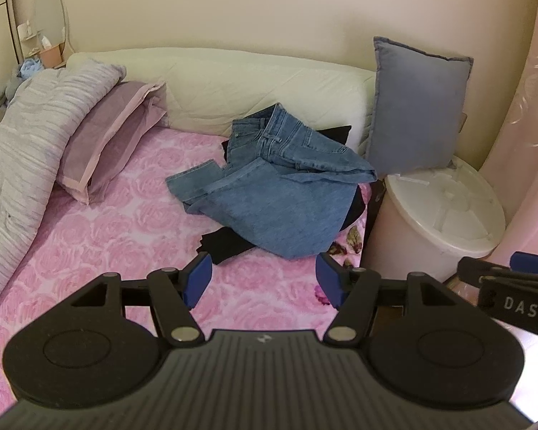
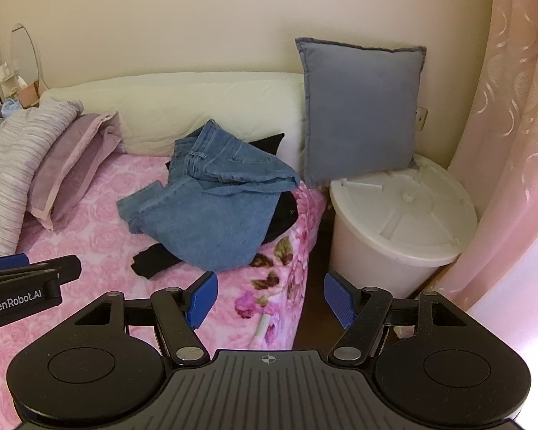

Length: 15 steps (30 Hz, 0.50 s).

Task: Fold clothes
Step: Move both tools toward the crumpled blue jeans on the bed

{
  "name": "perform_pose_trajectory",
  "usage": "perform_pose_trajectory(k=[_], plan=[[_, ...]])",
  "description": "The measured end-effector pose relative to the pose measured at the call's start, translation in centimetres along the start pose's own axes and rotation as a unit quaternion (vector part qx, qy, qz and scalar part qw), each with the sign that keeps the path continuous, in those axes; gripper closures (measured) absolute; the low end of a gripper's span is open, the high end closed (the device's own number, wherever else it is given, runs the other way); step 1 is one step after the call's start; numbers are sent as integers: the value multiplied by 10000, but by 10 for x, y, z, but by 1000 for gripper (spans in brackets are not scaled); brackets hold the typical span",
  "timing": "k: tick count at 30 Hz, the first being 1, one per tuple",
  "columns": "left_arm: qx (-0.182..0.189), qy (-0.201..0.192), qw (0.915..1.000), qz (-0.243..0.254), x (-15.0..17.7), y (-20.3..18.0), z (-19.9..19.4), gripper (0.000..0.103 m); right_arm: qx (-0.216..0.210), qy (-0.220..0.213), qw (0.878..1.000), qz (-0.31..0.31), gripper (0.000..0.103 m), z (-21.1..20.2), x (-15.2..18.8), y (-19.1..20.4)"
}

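Blue jeans [image 1: 279, 193]: crumpled on pink floral bed [image 1: 118, 236], covering most of a black garment [image 1: 226, 245], kind unclear. Left gripper [image 1: 263, 279] and right gripper [image 2: 270, 299]: near the jeans, jaws spread, empty.

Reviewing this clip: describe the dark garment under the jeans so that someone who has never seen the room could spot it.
Start at the bed with the pink rose-print cover, then find the crumpled blue jeans near its head end, beside the white lidded bin. The black garment pokes out from beneath them. It is the only black item, mostly buried under denim.
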<state>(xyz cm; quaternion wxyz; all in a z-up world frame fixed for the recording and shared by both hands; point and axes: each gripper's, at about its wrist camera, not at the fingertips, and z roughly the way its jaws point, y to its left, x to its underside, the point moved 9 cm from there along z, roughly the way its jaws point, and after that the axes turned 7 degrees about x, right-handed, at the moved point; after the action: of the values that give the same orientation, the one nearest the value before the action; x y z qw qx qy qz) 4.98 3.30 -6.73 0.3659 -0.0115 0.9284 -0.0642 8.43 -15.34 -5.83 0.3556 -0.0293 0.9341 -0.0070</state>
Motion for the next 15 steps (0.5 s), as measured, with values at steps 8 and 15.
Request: perform_pose_trajectory(k=[8, 15], plan=[[-26, 41, 9999, -91, 9, 17, -5, 43, 26, 49, 10000, -39, 34, 5, 4, 6], [-47, 79, 9998, -190, 14, 29, -6, 43, 3, 30, 9998, -196, 34, 6, 7, 18]])
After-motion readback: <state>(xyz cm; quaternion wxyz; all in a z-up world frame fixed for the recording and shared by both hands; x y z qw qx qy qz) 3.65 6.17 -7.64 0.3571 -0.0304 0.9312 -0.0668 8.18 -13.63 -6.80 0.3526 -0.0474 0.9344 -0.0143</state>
